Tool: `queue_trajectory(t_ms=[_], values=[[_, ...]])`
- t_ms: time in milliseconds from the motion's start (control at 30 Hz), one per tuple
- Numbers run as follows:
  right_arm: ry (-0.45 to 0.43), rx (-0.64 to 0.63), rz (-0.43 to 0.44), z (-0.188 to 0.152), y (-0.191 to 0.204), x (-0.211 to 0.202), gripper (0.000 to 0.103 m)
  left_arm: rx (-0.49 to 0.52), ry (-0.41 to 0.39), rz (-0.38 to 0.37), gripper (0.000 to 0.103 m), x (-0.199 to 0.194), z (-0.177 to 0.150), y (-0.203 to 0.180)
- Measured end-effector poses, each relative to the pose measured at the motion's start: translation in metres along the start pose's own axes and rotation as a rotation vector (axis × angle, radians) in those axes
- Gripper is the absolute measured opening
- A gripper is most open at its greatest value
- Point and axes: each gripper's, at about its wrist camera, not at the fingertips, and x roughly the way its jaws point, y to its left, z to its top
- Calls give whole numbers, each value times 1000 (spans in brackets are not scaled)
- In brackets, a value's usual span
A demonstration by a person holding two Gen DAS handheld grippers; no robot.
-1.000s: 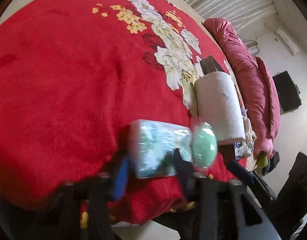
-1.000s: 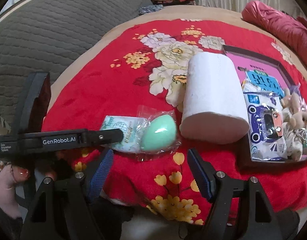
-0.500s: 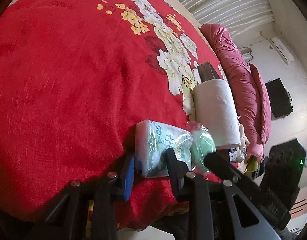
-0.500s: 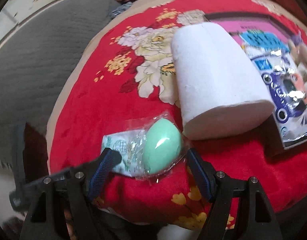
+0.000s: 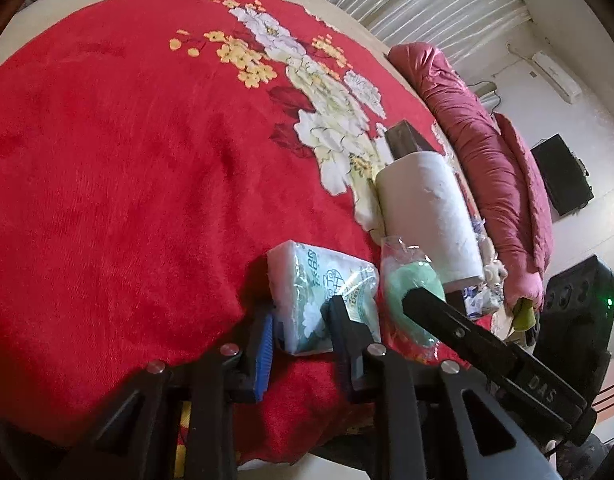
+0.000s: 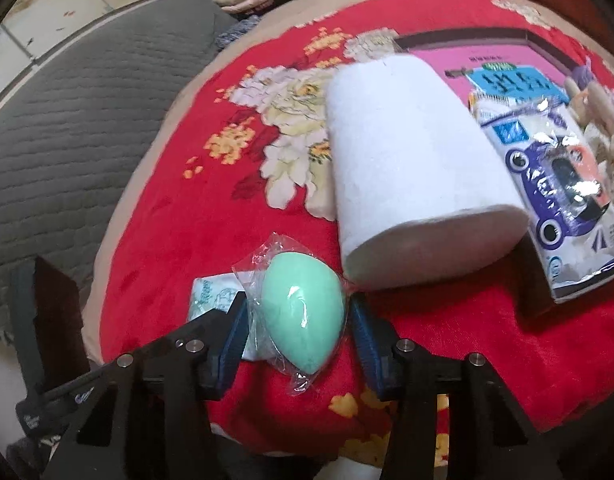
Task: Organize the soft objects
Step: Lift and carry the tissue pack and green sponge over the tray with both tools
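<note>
My left gripper (image 5: 301, 334) has just been closing and now clamps the tissue pack (image 5: 319, 292), while my right gripper (image 6: 299, 326), also closing, squeezes the bagged green sponge (image 6: 301, 318) between its pads on the bed (image 5: 107, 160).

A green egg-shaped sponge (image 6: 301, 320) in clear wrap is lying beside a tissue pack (image 5: 323, 296) and a white paper roll (image 6: 411, 184) on the red blanket.
</note>
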Motion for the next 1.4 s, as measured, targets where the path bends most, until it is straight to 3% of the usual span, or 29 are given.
queue_trajectory(t_ms=[233,400,667,1067,1400], values=[[-82,-42,28,7,3,-37,51,11,-52,4,25,-23,0,-11],[-166,-86,24,13,6,-69,51,77,-112,13,25,-46,0,-38],[-308,-145,-55,25,-13,-115,51,167,-153,-3,25,-60,8,-94],[-454,-41,-229,36,-101,-166,51,328,-92,-1,25,-11,15,-196],[-522,1,-287,34,-148,-190,51,428,-65,52,25,34,15,-251]])
